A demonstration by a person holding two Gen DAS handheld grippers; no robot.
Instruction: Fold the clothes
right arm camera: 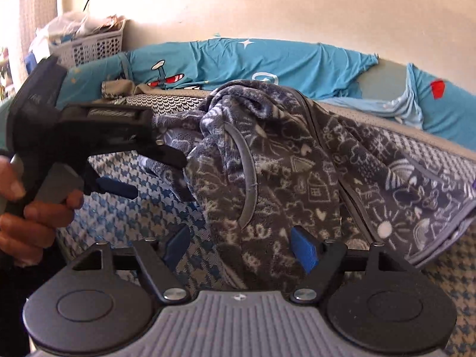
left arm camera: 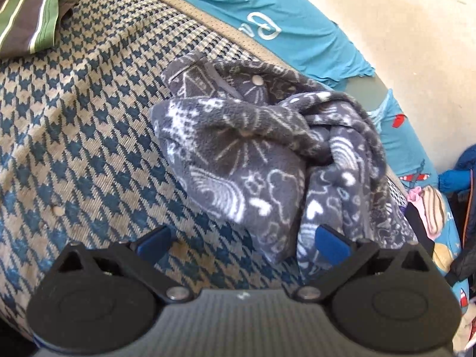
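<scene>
Fleece garment (left arm camera: 261, 160) lies on the mattress (left arm camera: 89, 113) (sheet (left arm camera: 267, 9) behind it).

Crumpled grey fleece garment (left arm camera: 261, 160) on houndstooth mattress (left arm camera: 74, 125), just ahead of the wide-open left tool (left arm camera: 242, 242).

A grey fleece garment (left arm camera: 253, 160) printed with white doodles lies crumpled in a loose heap near the far right edge of the houndstooth bed (left arm camera: 74, 125), unfolded, grey-trimmed edges showing.
</scene>
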